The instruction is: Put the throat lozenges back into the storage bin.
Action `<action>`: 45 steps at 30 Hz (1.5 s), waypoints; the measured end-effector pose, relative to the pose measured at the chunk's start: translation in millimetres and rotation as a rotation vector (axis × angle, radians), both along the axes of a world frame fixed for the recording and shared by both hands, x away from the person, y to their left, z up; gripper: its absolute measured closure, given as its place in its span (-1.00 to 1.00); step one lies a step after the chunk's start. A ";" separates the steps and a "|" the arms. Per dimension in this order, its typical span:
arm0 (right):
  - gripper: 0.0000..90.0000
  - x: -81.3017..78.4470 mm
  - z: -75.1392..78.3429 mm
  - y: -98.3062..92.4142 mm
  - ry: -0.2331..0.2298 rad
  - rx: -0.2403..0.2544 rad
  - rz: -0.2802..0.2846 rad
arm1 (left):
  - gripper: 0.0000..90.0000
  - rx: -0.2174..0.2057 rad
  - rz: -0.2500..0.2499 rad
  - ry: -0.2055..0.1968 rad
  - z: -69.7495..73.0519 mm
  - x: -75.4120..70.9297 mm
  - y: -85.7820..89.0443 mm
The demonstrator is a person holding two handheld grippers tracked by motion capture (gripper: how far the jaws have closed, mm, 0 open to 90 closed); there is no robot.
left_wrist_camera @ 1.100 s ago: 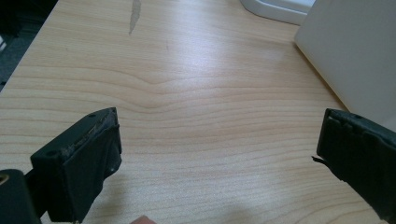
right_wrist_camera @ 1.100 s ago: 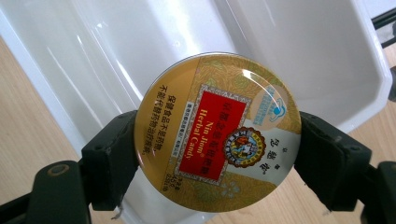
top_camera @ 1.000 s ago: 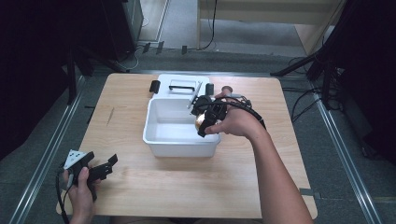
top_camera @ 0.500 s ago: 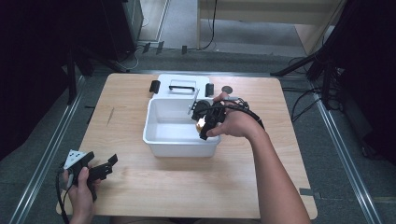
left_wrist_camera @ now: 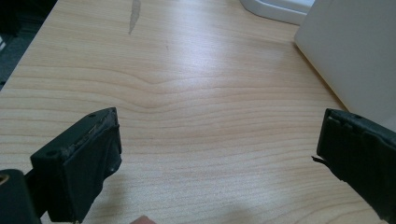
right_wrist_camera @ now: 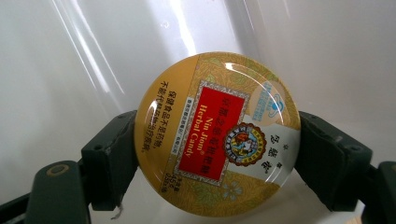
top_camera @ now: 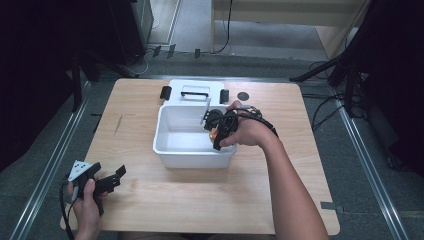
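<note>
While our right gripper (right_wrist_camera: 217,154) clamps a Nin Jiom candy tin (right_wrist_camera: 217,133) — label legible close-up — inside the white bin (top_camera: 192,156), our left gripper (left_wrist_camera: 219,154) rests agape.

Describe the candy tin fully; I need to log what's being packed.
The candy tin is a round, flat container with a glossy yellow-gold lid, probably metal. A red panel on the lid reads "Nin Jiom Herbal Candy", beside Chinese characters and a round emblem on a white patch. It looks closed. The right gripper clamps it by its rim, one jaw on each side, lid facing the gripper's camera. It is held inside the white bin, near the right wall; whether it touches the bin's floor cannot be told.
</note>
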State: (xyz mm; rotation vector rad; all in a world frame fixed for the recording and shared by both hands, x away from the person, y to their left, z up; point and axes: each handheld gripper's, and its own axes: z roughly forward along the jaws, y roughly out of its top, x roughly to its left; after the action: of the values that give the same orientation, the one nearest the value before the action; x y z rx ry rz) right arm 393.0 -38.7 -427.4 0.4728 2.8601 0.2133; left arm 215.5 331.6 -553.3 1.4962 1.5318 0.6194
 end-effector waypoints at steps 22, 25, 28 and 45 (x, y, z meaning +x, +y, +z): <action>-0.54 8.4 -10.5 4.0 -0.018 -0.053 -0.027 | -0.99 -0.003 0.001 0.002 -0.1 0.3 -0.2; -0.55 7.8 -7.3 2.5 -0.016 -0.030 -0.032 | -0.99 -0.002 0.001 0.002 -0.1 0.4 -0.4; -0.56 5.2 -1.5 1.4 -0.024 -0.009 -0.043 | -0.99 -0.002 0.000 0.002 -0.1 0.4 -0.4; -0.62 -10.6 49.7 -30.5 -0.072 0.134 -0.160 | -0.99 -0.002 0.002 0.000 -0.2 0.7 -0.6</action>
State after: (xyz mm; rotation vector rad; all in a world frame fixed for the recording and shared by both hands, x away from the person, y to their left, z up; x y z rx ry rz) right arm 382.3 -69.2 -377.8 0.7022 2.7320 0.3869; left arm 216.2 331.1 -553.4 1.4934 1.5340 0.6187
